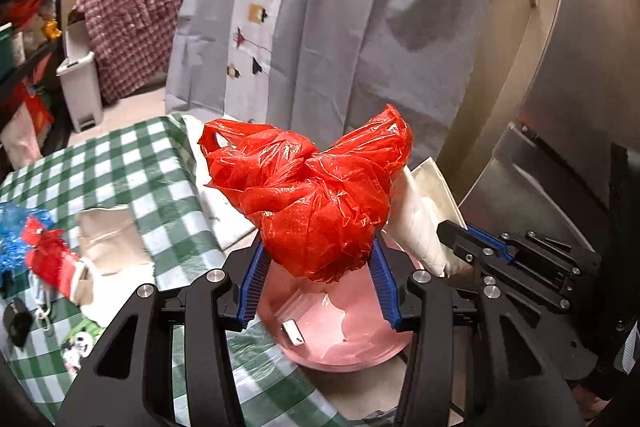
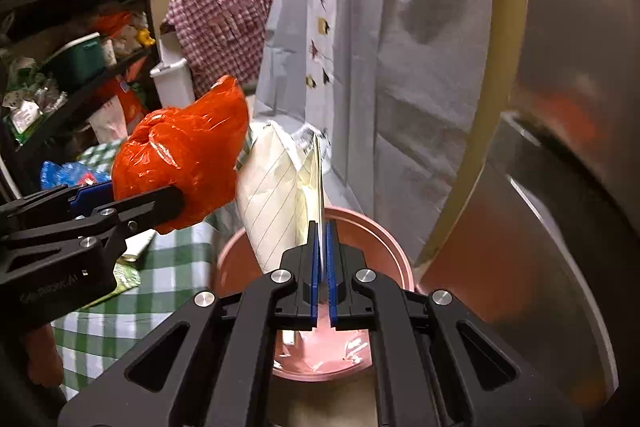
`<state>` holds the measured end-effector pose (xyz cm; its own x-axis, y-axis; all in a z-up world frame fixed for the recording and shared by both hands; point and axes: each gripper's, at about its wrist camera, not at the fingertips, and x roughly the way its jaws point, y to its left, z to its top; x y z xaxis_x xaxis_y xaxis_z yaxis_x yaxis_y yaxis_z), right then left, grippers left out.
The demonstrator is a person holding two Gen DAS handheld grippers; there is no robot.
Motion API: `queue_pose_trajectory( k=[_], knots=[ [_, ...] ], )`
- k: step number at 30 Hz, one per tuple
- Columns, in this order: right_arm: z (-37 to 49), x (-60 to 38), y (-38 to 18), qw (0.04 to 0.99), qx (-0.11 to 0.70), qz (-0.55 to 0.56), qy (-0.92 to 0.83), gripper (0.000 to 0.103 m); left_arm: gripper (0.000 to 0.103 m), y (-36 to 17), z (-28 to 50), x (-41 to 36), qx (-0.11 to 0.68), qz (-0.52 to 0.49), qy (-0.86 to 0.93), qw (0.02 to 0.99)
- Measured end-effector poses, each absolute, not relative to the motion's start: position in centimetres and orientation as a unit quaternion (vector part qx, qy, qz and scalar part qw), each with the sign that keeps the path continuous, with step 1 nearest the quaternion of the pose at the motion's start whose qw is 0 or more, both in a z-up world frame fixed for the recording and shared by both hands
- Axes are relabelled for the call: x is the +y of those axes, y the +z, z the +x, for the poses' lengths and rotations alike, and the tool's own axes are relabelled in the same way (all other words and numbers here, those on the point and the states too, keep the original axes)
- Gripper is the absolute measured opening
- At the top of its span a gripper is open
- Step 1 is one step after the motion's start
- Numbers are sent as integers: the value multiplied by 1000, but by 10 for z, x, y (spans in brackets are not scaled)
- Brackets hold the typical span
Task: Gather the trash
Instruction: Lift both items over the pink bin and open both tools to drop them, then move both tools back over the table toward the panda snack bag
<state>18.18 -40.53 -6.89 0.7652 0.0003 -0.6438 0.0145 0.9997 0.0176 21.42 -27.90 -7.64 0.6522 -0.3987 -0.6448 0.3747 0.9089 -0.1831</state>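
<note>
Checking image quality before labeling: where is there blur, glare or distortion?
Left wrist view: red plastic bag sharp, glossy highlights; fisheye bends the edges. Right wrist view: the steel surface at right is smeared with reflections; pink bin rim slightly blurred.

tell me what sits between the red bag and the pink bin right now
Nothing: in the left wrist view the red plastic bag, clamped in the left tongs, hangs over the pink bin with only air beneath it.

A red plastic bag [image 1: 316, 195], a pink bin [image 1: 348, 339], a green-and-white checked tablecloth [image 1: 132, 163], and blue-padded fingers [image 1: 252, 283].
</note>
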Motion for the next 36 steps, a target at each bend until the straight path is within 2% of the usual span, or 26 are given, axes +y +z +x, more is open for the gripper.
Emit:
queue_pose_trajectory(
  k=[9, 10, 13, 14, 15, 18, 30, 36],
  knots=[
    [203, -431, -94, 924, 380, 31, -18, 6, 50, -103, 238, -300, 395, 1, -211, 894],
    [204, -433, -96, 924, 381, 33, -19, 6, 55, -105, 241, -301, 399, 3, -210, 893],
    [207, -436, -100, 921, 387, 35, -18, 9, 83, -108, 245, -299, 406, -2, -199, 892],
    [209, -437, -103, 920, 391, 35, -18, 18, 87, -107, 244, -297, 402, -2, -189, 896],
    [209, -437, -104, 919, 392, 33, -21, 32, 88, -107, 245, -297, 399, -2, -184, 898],
    [208, -442, -103, 921, 387, 39, -36, 52, 89, -109, 249, -295, 406, 3, -180, 896],
    [202, -433, -80, 931, 359, 41, -43, 80, 89, -89, 232, -258, 394, -9, -143, 908],
    [188, -402, -51, 946, 321, 47, -13, 87, 89, -63, 207, -213, 370, -12, -117, 922]
  ],
)
